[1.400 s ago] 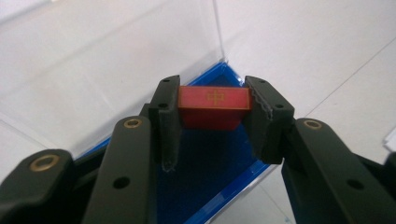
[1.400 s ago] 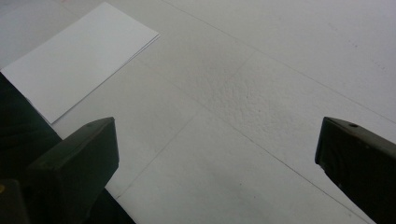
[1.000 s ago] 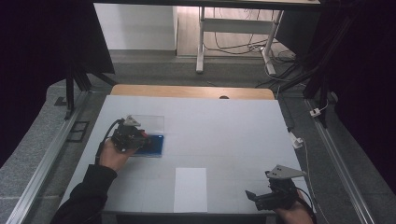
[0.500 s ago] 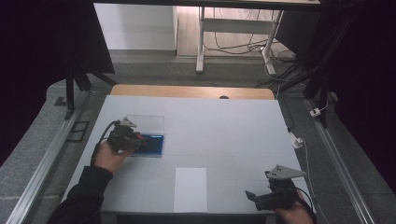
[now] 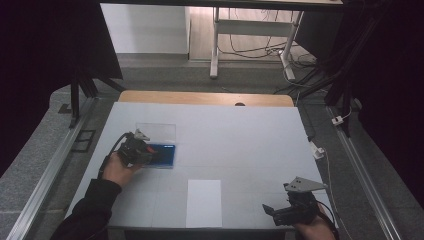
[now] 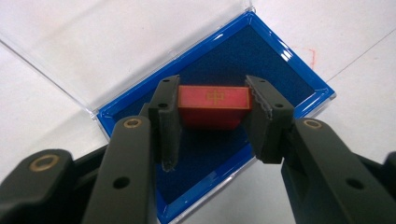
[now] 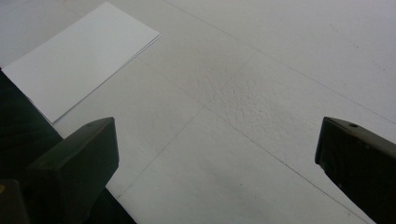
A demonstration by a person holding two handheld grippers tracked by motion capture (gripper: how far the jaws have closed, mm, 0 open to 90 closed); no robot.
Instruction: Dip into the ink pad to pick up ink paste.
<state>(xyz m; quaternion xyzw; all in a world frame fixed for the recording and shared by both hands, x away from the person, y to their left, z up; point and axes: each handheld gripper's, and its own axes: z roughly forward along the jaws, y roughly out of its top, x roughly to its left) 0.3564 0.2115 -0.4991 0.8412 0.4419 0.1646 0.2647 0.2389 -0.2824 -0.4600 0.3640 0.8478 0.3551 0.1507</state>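
A small red block (image 6: pixel 213 106) with a gold mark on its top face sits between the pads of my left gripper (image 6: pixel 213 93), which is shut on it. The block hangs over the dark blue lining of an open blue case (image 6: pixel 275 70), whose clear lid (image 6: pixel 116 42) lies folded back flat on the table. From the high view, the left gripper (image 5: pixel 150 152) is at the left side of the table over the blue case (image 5: pixel 167 155). My right gripper (image 5: pixel 272 212) rests near the front right corner, its jaws wide open (image 7: pixel 217 149) with nothing between them.
A white sheet of paper (image 5: pixel 204 202) lies at the front middle of the white table (image 5: pixel 240 135), left of the right gripper, and shows again as the paper (image 7: pixel 79 60) in the right gripper view. A wooden strip (image 5: pixel 205 97) runs along the far edge.
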